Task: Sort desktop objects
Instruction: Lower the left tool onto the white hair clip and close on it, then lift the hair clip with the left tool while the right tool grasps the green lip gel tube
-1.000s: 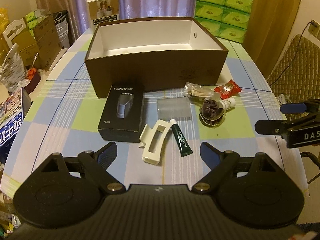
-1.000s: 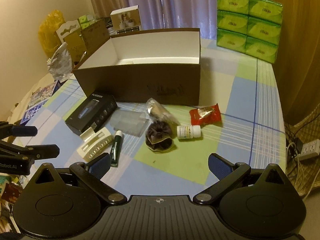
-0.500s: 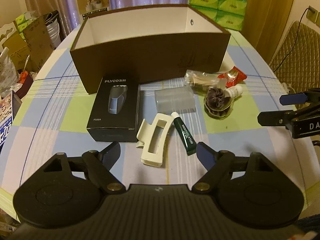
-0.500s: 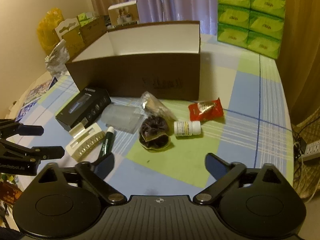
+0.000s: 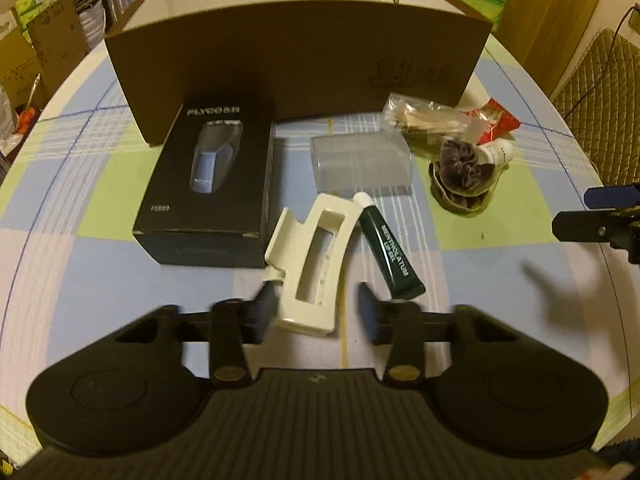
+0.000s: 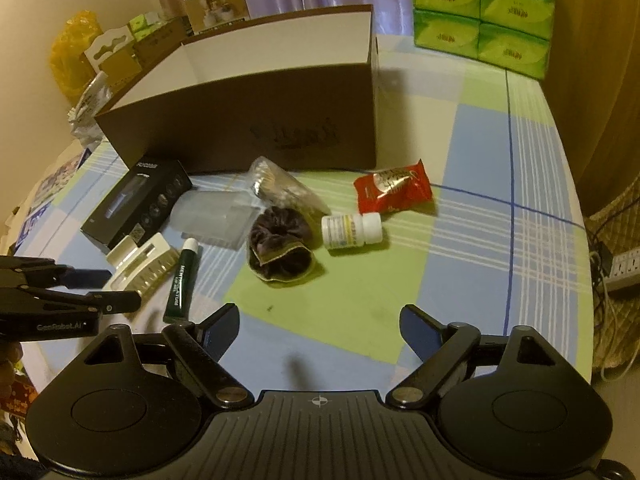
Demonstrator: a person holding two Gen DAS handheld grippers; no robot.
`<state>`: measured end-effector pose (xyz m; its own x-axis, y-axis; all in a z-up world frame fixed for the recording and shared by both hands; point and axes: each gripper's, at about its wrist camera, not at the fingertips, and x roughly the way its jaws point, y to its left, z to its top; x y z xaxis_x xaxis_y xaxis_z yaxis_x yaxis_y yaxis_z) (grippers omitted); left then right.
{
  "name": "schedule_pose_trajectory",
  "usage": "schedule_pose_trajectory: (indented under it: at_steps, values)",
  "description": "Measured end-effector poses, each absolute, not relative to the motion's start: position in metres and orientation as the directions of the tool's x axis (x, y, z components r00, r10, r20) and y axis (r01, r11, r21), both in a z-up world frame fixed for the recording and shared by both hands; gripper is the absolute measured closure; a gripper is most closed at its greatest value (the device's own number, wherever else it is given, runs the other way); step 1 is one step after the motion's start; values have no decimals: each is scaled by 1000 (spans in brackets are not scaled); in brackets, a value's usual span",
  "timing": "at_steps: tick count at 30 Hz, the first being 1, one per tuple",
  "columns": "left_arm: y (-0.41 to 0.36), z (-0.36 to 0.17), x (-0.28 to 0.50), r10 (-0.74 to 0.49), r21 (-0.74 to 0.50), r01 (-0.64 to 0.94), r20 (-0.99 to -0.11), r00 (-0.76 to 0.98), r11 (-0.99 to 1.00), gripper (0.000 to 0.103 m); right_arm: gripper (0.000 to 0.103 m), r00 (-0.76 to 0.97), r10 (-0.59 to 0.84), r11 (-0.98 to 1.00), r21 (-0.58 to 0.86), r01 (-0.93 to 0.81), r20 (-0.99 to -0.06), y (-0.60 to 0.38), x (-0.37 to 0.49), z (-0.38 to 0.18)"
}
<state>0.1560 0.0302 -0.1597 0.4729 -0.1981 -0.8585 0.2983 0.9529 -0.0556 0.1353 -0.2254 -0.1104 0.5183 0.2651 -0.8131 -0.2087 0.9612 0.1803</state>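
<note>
A: What does the right wrist view give that the left one hides?

B: The white inside of the brown cardboard box, the whole white pill bottle with its yellow label and the red foil snack packet. In the left view the box's near wall blocks the interior, and the bottle is half hidden behind the dark purple scrunchie.

A: And the cream plastic hair claw clip?

B: It lies on the checked tablecloth, its near end between the two fingers of the left gripper. Those fingers are parted, one on each side; whether they touch it, I cannot tell through the blur. The black shaver box sits just left of the clip, the dark green ointment tube just right, with the clear plastic case farther off.

A: The right gripper?

B: It is spread wide, holding nothing, over bare cloth near the scrunchie.

A: Changed since a second ago?

B: The left gripper has come forward and lower, its fingers narrowed around the clip. The right has edged closer.
</note>
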Motion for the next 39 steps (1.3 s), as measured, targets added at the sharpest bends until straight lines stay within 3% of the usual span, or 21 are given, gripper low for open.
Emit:
schedule_pose_trajectory:
  at_steps: [11, 15, 18, 23, 25, 39]
  values:
    - [38, -152, 123, -190, -42, 328, -881, 433, 944, 76, 18, 494, 287, 953, 196, -229, -821, -218, 135, -116]
    - [37, -148, 126, -173, -20, 319, -871, 459, 947, 53, 18, 491, 289, 953, 197, -232, -822, -217, 133, -117]
    - [33, -147, 133, -159, 3, 319, -861, 483, 948, 50, 18, 490, 291, 952, 196, -237, -822, -218, 132, -116]
    - [24, -154, 147, -152, 25, 336, -858, 490, 941, 54, 18, 494, 283, 954, 191, -229, -822, -219, 128, -115]
    - [22, -157, 150, -155, 23, 342, -861, 485, 939, 67, 18, 495, 281, 955, 191, -226, -822, -220, 126, -114]
    - [66, -143, 130, -81, 32, 210, -858, 507, 977, 69, 18, 456, 380, 911, 241, -333, -805, -172, 131, -117]
